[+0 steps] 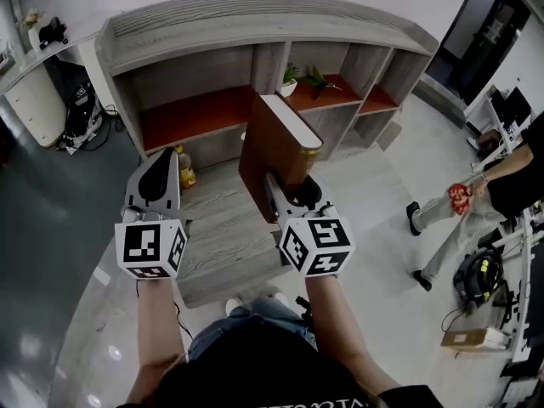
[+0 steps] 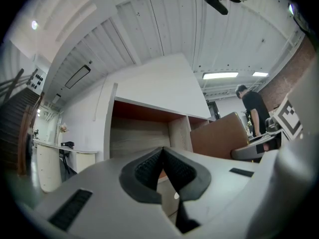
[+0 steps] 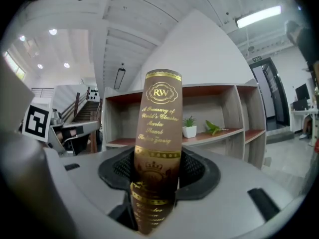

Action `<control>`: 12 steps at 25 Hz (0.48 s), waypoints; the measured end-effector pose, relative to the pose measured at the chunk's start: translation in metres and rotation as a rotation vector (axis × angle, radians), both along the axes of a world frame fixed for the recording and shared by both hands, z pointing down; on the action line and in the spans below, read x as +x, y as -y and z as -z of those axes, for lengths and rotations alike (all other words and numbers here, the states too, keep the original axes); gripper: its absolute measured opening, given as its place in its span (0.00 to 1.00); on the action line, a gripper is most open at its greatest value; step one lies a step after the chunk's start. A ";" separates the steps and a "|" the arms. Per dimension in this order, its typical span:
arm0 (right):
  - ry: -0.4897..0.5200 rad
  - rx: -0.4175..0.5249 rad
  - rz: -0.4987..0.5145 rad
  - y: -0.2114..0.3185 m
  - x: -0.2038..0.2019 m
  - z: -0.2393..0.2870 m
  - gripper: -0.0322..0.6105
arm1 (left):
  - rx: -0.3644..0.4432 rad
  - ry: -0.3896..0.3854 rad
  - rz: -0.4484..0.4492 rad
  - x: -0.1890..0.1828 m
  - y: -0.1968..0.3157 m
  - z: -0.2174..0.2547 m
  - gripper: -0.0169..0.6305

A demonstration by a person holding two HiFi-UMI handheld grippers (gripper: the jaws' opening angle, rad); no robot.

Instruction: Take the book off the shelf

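Note:
A thick brown book (image 1: 276, 153) with gold print on its spine (image 3: 160, 128) stands upright in front of the shelf (image 1: 201, 114), clear of its boards. My right gripper (image 1: 287, 195) is shut on the book's lower spine, with a pad on each cover (image 3: 157, 172). The book also shows at the right of the left gripper view (image 2: 219, 136). To its left my left gripper (image 1: 156, 180) hangs at about the same height with its pads together and nothing between them (image 2: 162, 169).
The grey wooden shelf has red boards; a small potted plant (image 1: 290, 82) and loose leaves sit in its middle bay. A yellow bottle (image 1: 184, 167) stands by a low grey platform (image 1: 223, 238). A person (image 1: 497, 181) stands at right, near a bag (image 1: 478, 272) and a box (image 1: 470, 339).

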State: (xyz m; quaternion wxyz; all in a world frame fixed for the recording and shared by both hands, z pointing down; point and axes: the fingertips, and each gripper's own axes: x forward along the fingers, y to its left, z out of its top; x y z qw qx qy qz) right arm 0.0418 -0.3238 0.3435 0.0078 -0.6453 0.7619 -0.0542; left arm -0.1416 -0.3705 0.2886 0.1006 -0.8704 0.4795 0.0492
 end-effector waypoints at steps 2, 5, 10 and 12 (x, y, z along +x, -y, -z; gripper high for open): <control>-0.039 -0.001 -0.034 -0.001 0.006 0.001 0.39 | 0.003 -0.003 -0.006 0.003 0.000 0.001 0.04; -0.111 0.004 -0.080 -0.004 0.016 0.004 0.39 | 0.007 -0.003 -0.016 0.010 -0.001 0.001 0.04; -0.189 0.026 -0.141 -0.011 0.029 0.012 0.39 | 0.016 0.007 -0.020 0.023 -0.005 0.005 0.04; -0.203 0.038 -0.151 -0.014 0.034 0.017 0.39 | 0.013 0.008 -0.012 0.027 -0.006 0.008 0.04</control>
